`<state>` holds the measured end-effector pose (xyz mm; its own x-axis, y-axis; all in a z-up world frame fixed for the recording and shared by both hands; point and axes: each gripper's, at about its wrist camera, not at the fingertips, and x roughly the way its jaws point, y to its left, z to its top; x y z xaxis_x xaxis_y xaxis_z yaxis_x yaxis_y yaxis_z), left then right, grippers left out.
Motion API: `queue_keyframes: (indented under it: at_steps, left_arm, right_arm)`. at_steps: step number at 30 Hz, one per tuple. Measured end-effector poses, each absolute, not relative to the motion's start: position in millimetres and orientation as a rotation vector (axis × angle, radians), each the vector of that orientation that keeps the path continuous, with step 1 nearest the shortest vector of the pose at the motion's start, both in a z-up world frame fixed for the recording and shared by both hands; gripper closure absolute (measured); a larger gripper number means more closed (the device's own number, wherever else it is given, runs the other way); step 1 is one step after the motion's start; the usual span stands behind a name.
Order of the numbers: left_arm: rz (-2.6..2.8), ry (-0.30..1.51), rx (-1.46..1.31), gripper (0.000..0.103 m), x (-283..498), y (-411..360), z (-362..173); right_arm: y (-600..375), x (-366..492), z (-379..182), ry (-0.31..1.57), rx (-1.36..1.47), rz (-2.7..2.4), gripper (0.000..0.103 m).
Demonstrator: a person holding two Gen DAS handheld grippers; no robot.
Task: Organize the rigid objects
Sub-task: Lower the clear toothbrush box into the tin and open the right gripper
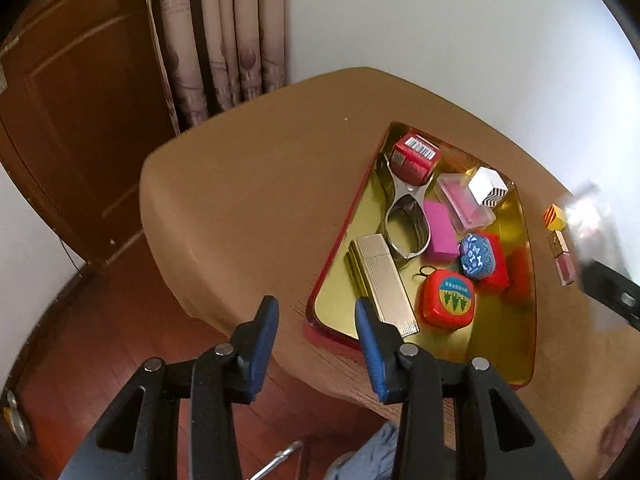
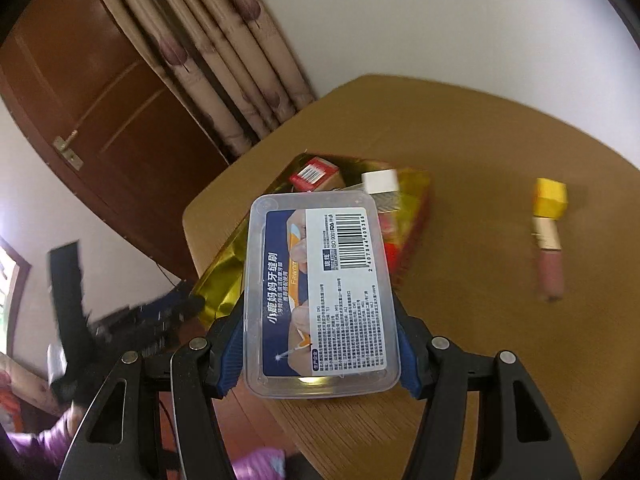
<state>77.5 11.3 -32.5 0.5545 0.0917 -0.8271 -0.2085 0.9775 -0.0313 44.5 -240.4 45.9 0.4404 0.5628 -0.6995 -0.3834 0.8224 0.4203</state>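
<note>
A tray (image 1: pixel 516 216) sits on a table (image 1: pixel 248 184) and holds a lighter (image 1: pixel 384 280), a tape measure (image 1: pixel 446 298) to its right and a peeler (image 1: pixel 406 220) behind. To the tray's right, a block (image 2: pixel 550 198) touches a tube (image 2: pixel 549 264).

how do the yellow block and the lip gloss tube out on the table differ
The yellow block is a squat, opaque, bright yellow cube; the lip gloss tube is long and slim, with a pale gold cap and a see-through pink body. The block has striped red faces in the left wrist view; the tube is plain. Both rest on the table, outside the tin, close together.
</note>
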Motion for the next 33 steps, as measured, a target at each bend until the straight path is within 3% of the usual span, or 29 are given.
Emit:
queue_keyframes:
  at_steps: [13, 19, 22, 33]
  left_arm:
    - [0.187, 0.976, -0.144, 0.06, 82.6, 18.6, -37.7]
    - [0.192, 0.977, -0.154, 0.058, 82.2, 20.5, -38.8]
    - [0.209, 0.979, -0.134, 0.052, 83.0, 18.9, -39.0]
    - [0.22, 0.978, -0.12, 0.049, 83.7, 19.4, -39.9]
  right_arm:
    - [-170.3, 105.5, 14.3, 1.033, 0.17, 0.505, 0.045]
    - [-165.3, 110.8, 8.7, 1.036, 0.141, 0.475, 0.044]
    - [-163.9, 113.1, 6.1, 1.041, 0.154, 0.474, 0.043]
    - [-182.5, 99.2, 22.6, 0.953, 0.199, 0.447, 0.037]
